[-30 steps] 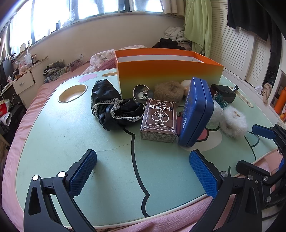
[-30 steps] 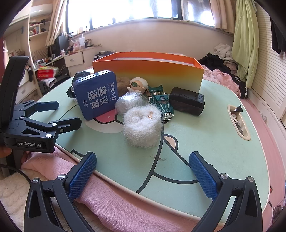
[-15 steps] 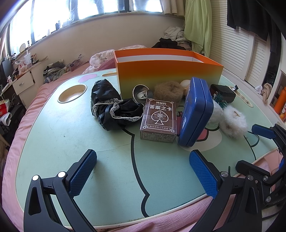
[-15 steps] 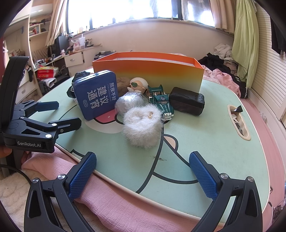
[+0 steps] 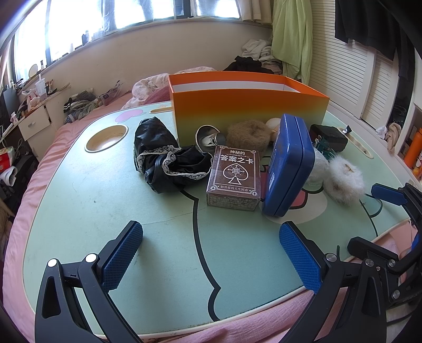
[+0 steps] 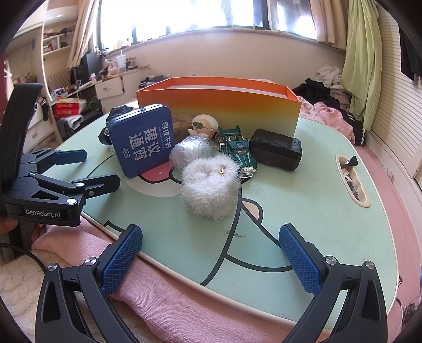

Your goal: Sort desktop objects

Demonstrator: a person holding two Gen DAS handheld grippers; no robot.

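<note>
Both grippers' fingers are spread wide and empty: the left gripper (image 5: 211, 253) hangs well short of the card box (image 5: 233, 179) and blue tin (image 5: 288, 166), the right gripper (image 6: 211, 253) near the white fluffy ball (image 6: 209, 190) on the surface (image 6: 303, 205)

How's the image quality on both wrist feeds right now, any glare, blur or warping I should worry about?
Left wrist view: the windows are blown out, the blue tin and card box stay sharp, and fisheye bends the table edge. Right wrist view: the windows glare white, yet the white fluffy ball and toy car read clearly.
</note>
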